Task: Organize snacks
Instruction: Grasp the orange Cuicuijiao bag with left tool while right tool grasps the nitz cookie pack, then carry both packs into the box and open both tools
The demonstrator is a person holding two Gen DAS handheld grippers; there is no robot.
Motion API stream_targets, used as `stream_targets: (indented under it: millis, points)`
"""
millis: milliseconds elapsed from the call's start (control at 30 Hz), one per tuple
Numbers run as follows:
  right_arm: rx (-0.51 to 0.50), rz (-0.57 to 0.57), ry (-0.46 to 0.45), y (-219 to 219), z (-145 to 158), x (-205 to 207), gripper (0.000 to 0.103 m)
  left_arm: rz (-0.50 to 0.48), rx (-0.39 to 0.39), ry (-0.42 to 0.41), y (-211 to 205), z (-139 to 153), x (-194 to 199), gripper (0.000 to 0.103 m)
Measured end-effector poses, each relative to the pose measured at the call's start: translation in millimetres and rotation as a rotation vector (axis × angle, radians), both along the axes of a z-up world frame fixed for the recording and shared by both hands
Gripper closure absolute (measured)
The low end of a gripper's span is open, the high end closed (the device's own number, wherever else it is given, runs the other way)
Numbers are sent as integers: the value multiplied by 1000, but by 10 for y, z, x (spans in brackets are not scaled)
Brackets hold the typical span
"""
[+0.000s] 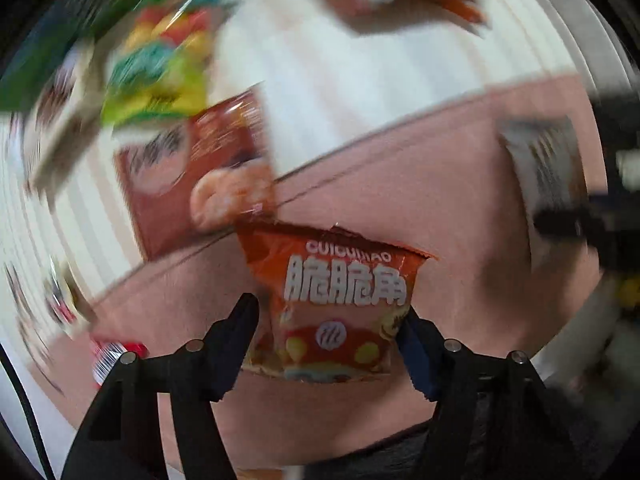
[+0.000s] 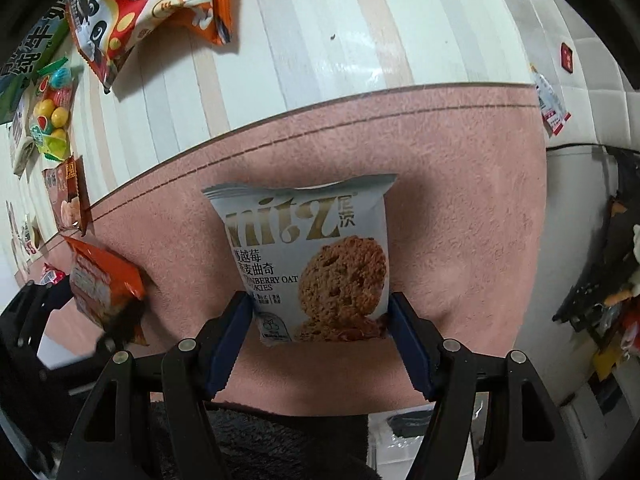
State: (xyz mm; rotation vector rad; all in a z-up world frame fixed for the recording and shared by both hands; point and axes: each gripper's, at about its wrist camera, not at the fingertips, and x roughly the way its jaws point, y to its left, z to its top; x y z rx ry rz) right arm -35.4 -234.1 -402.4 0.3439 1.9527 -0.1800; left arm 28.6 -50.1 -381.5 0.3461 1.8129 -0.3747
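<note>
My left gripper (image 1: 330, 320) is shut on an orange snack bag (image 1: 336, 304) with white Chinese letters and holds it over the pink mat (image 1: 440, 184). The same bag (image 2: 106, 288) shows at the left of the right wrist view. My right gripper (image 2: 320, 312) is shut on a light blue Mitz cranberry oat cookie packet (image 2: 308, 256) above the pink mat (image 2: 460, 184). That packet (image 1: 544, 172) shows blurred at the right of the left wrist view.
On the striped white table (image 2: 320, 32) lie other snacks: an orange panda bag (image 2: 148, 8), a candy bag (image 2: 52, 116), a brown packet (image 2: 68, 196), a green box (image 2: 28, 52) and a small sachet (image 2: 554, 104). The left wrist view is motion-blurred.
</note>
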Motion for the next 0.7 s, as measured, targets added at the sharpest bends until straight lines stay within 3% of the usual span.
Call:
stream_targets:
  millis: [67, 233, 400, 700]
  points:
    - [-1, 3, -9, 1, -2, 29, 25, 72, -15, 11, 58, -6, 40, 39]
    - [-76, 34, -26, 115, -44, 60, 23, 85, 24, -17, 58, -14, 139, 39]
    - [-160, 47, -102, 433, 3, -44, 29, 100, 48, -53, 137, 26, 46, 53]
    - [-86, 25, -142, 670, 114, -157, 30, 146, 16, -84, 384, 447, 151, 58]
